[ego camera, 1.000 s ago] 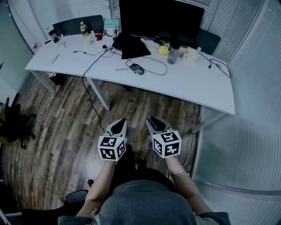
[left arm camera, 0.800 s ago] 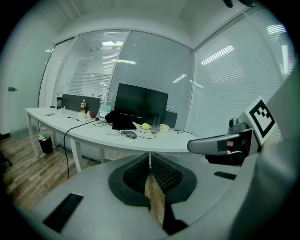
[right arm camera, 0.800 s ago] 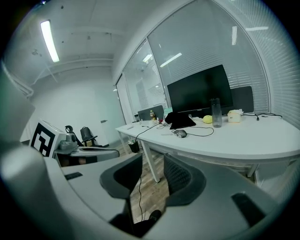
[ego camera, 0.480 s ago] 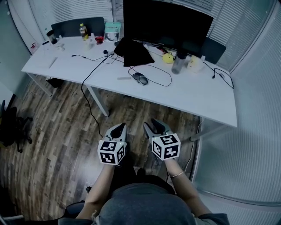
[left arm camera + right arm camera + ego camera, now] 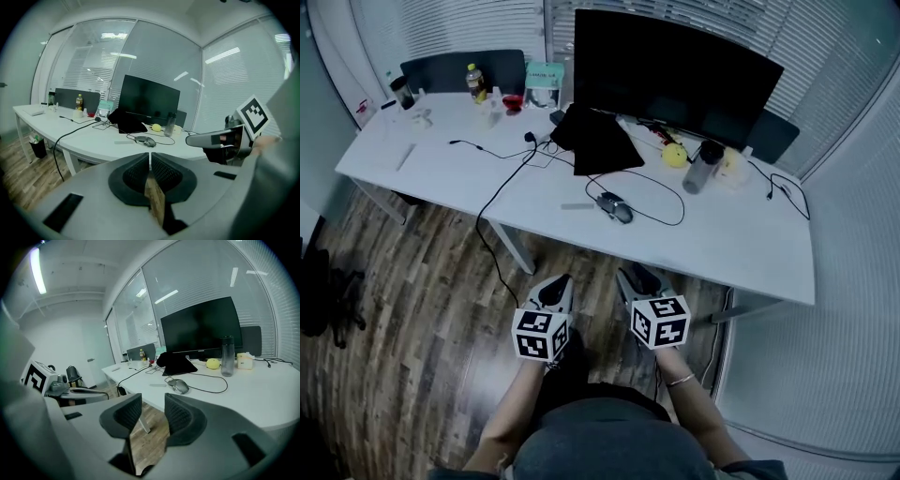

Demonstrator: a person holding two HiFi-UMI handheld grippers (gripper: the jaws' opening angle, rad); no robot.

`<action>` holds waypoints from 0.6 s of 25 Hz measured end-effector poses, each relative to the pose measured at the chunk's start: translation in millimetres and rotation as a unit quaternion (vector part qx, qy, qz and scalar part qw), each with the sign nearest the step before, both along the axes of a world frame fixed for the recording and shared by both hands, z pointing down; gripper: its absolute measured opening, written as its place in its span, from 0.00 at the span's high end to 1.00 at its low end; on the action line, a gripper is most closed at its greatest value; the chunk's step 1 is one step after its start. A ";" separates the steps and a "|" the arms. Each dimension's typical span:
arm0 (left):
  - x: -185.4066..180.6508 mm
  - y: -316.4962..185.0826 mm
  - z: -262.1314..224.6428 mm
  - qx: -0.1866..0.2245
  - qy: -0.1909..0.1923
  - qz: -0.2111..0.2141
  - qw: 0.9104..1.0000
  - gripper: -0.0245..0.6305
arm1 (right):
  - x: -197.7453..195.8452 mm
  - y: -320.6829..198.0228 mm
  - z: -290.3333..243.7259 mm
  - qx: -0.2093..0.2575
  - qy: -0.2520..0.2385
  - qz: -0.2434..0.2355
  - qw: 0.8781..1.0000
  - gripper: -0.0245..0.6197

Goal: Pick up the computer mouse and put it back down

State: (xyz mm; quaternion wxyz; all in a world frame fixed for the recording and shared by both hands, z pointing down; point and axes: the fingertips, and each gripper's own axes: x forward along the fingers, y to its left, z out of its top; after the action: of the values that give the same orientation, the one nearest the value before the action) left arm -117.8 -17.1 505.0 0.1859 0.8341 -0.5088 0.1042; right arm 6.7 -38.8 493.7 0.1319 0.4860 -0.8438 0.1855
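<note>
Two hand-held grippers hang over the brown wooden plank floor (image 5: 422, 300), short of the near edge of the long white desk (image 5: 741, 244) and well apart from everything on it. The left gripper (image 5: 559, 283) has its dark ribbed jaws pressed together with only a thin slit between them and nothing caught there, while the right gripper (image 5: 638, 277) has just been opening and its jaws stand spread, with only floor showing in the gap. The grey computer mouse (image 5: 619, 208) lies flat on the desk in front of the wide black monitor (image 5: 675, 66), its thin black cable (image 5: 667, 199) looping off towards a tall smoky-clear water bottle with a dark cap (image 5: 701, 169); whether that bottle holds anything cannot be told. It stands upright just beside a round yellow object (image 5: 675, 155). At the far left end of the desk stand a small bottle with a yellow label (image 5: 474, 82) and a dark tumbler (image 5: 401, 92), both upright, their contents not readable.
</note>
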 end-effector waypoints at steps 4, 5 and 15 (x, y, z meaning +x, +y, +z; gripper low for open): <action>-15.2 -33.9 -0.7 -0.002 0.000 0.011 1.000 0.92 | -9.5 -29.7 0.2 -0.002 0.003 0.014 1.000 0.75; -18.2 -42.2 -0.7 -0.003 0.001 0.013 1.000 0.92 | -11.3 -36.7 0.5 -0.002 0.005 0.018 1.000 0.75; -33.5 -100.9 -2.1 -0.005 0.006 0.046 0.999 0.91 | -21.3 -84.9 -0.7 -0.004 0.017 0.054 0.998 0.75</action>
State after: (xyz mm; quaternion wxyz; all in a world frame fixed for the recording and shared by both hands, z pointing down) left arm -151.3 -118.0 503.0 0.1883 0.8563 -0.4683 0.1097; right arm -14.6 -123.7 493.0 0.1377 0.5331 -0.8136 0.1871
